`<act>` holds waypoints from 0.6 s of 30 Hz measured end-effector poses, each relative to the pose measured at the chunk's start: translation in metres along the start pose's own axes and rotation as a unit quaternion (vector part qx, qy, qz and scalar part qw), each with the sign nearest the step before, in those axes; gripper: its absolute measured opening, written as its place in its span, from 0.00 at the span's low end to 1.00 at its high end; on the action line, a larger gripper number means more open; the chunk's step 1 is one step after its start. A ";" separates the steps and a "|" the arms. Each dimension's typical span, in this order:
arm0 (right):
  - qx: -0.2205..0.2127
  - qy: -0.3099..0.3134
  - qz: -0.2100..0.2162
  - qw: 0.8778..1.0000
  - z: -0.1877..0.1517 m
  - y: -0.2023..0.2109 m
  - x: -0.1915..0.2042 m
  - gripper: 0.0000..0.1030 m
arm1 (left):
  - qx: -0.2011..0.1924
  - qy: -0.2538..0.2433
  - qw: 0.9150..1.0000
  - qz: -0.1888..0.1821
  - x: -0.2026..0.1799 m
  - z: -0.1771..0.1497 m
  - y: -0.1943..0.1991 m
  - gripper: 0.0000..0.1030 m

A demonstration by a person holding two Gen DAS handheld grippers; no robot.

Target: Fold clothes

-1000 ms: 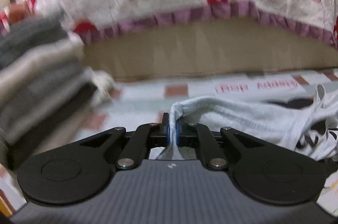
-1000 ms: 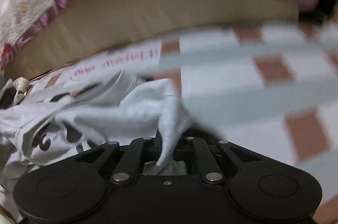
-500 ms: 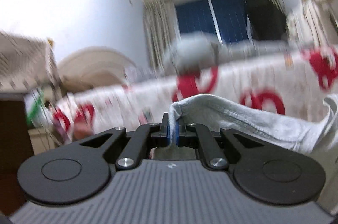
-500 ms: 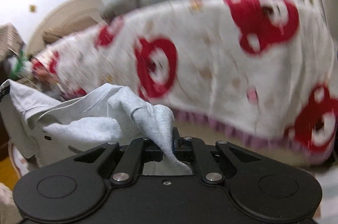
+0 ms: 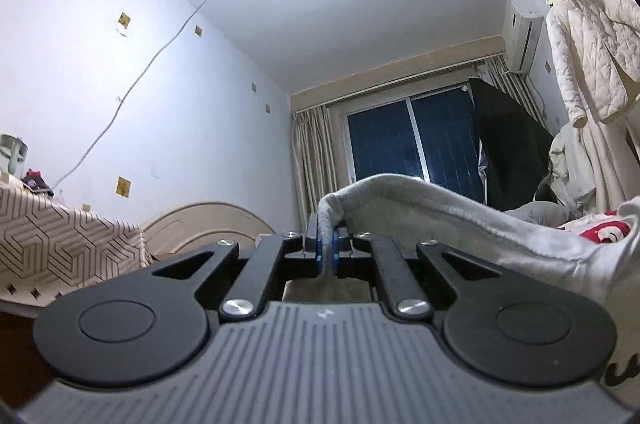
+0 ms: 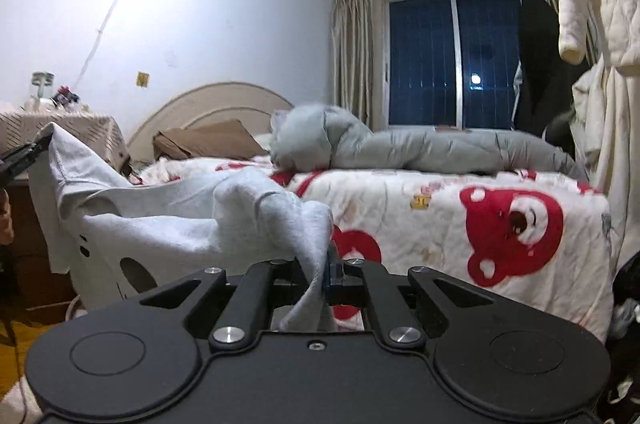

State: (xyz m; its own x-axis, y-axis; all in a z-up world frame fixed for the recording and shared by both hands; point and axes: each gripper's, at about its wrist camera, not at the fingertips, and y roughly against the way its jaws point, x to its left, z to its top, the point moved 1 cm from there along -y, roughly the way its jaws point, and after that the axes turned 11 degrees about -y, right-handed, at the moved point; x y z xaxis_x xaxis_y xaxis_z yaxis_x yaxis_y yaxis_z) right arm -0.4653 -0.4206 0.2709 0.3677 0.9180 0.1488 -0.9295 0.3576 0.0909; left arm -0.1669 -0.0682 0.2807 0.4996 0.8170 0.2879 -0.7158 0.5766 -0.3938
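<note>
I have the grey garment (image 6: 168, 224) up in the air, strung between my two claws rather than lying on anything. The left claw (image 5: 327, 244) is clamped on one bunched corner of it, and from there the cloth runs off to that claw's right and drops out of the lower right of its view. The right claw (image 6: 326, 274) is pinched shut on another fold, and from it the cloth stretches away to its left, up to the far corner where the tip of the other claw shows at the picture's edge. So the garment's long axis lies roughly side to side between my hands, with the body sagging below that line. Neither hand is nearer; each has its own end. The bed (image 6: 440, 208) with the red bear cover sits ahead of the right claw and lower, and I judge the next move depends on keeping that span taut and level.
</note>
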 end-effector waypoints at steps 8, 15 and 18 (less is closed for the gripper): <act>0.085 -0.007 0.000 0.996 -0.005 -0.035 -0.015 0.07 | 0.108 -0.003 0.994 -0.028 -0.029 -0.063 -0.067 0.05; 0.244 -0.103 -0.109 0.958 -0.137 -0.185 -0.090 0.07 | 0.269 -0.005 0.961 -0.067 -0.113 -0.243 -0.155 0.05; 0.300 -0.132 -0.132 0.936 -0.212 -0.237 -0.116 0.06 | 0.325 -0.005 0.942 -0.082 -0.146 -0.316 -0.172 0.05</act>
State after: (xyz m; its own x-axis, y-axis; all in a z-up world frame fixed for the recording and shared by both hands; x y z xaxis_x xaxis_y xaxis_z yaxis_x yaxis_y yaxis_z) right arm -0.2943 -0.5751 0.0233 0.6498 0.7089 0.2742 -0.6506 0.3321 0.6829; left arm 0.0373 -0.2833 0.0304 0.6267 0.7162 0.3072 -0.7789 0.5640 0.2741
